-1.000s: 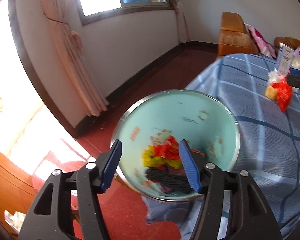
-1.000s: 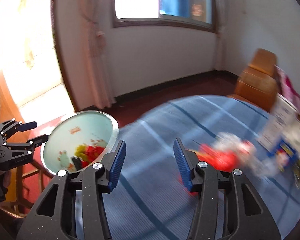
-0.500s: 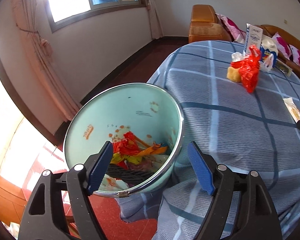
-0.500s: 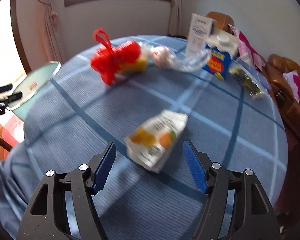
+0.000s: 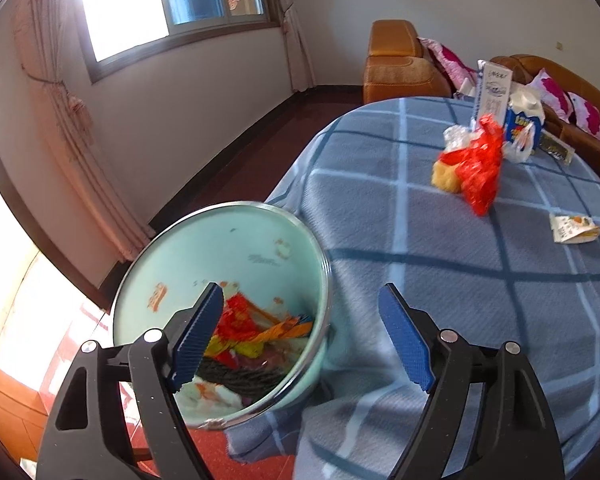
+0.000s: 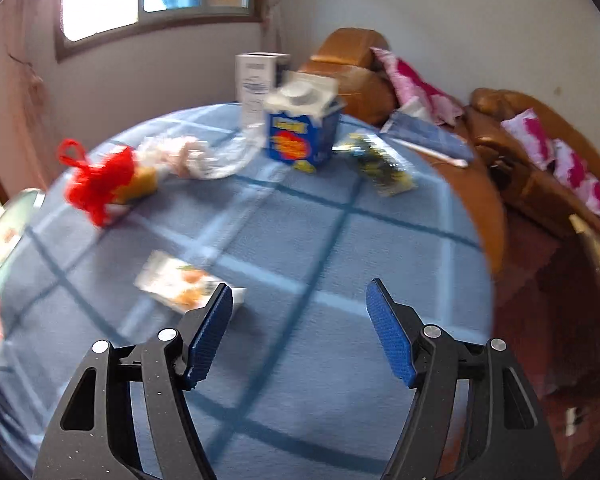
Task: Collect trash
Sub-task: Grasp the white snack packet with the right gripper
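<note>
Blue checked cloth covers the round table [image 6: 300, 240], the landmark for everything else. Nearest the right-wrist camera, the right gripper [image 6: 300, 328] hangs over the cloth with its jaws spread and nothing between them; they have just been opening. Just beyond its left pad lies a flat white snack wrapper with orange print [image 6: 180, 280], flat on the table. At the table's near edge in the left-wrist view, the left gripper [image 5: 300, 336] is likewise released and empty, its jaws also just opened, one pad above the pale green round bin [image 5: 240, 248] holding bright wrappers. Further across the table sit a crumpled red plastic bag [image 6: 100, 184], clear plastic film [image 6: 204, 156], a blue carton [image 6: 300, 136] and a dark packet [image 6: 380, 168].
</note>
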Demonstrator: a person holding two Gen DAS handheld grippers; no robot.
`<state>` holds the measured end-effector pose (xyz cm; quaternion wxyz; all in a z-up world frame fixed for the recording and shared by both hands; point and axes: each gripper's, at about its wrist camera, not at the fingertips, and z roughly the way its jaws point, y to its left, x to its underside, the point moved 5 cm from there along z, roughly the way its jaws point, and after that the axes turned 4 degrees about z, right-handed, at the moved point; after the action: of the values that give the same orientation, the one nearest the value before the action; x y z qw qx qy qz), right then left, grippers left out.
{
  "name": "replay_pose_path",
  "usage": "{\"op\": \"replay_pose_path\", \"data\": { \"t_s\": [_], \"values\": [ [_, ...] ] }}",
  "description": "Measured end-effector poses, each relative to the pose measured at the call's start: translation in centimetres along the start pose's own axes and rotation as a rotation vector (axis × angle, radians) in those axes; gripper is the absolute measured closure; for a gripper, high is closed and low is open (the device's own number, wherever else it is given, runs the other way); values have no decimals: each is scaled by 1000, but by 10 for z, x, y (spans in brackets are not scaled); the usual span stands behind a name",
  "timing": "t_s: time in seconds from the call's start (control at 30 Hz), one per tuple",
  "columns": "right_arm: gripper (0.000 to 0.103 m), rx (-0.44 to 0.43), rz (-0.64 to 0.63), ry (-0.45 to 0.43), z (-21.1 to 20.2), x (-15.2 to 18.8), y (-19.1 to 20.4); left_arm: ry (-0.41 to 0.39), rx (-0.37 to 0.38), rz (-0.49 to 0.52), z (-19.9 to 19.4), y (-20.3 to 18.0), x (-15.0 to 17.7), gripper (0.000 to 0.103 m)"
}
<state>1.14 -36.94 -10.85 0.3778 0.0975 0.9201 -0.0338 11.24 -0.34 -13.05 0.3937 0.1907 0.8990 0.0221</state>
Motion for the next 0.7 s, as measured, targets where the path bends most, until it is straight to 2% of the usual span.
{"op": "replay_pose_path", "data": {
  "t_s": [0.07,0.23,0.33,0.53,0.57,0.6,0.67,0.7],
  "values": [
    [34,-62,23,2,3,1,12,-10,6,11,0,-8,-6,24],
    [36,-131,73,49,27,-1,27,-16,24,26,1,-19,-13,24],
    [49,-192,101,104,39,1,31,-17,31,30,1,-22,-14,24],
    [59,-223,91,144,44,4,34,-17,43,38,4,-29,-18,24],
    [72,-221,94,143,43,4,33,-18,45,41,4,-30,-18,24],
    [76,-211,91,139,43,4,31,-19,47,44,3,-32,-19,24],
    [101,-199,78,131,41,6,31,-21,50,51,3,-36,-20,24],
    [101,-198,71,130,41,7,31,-22,53,54,3,-38,-22,25]
  ]
}}
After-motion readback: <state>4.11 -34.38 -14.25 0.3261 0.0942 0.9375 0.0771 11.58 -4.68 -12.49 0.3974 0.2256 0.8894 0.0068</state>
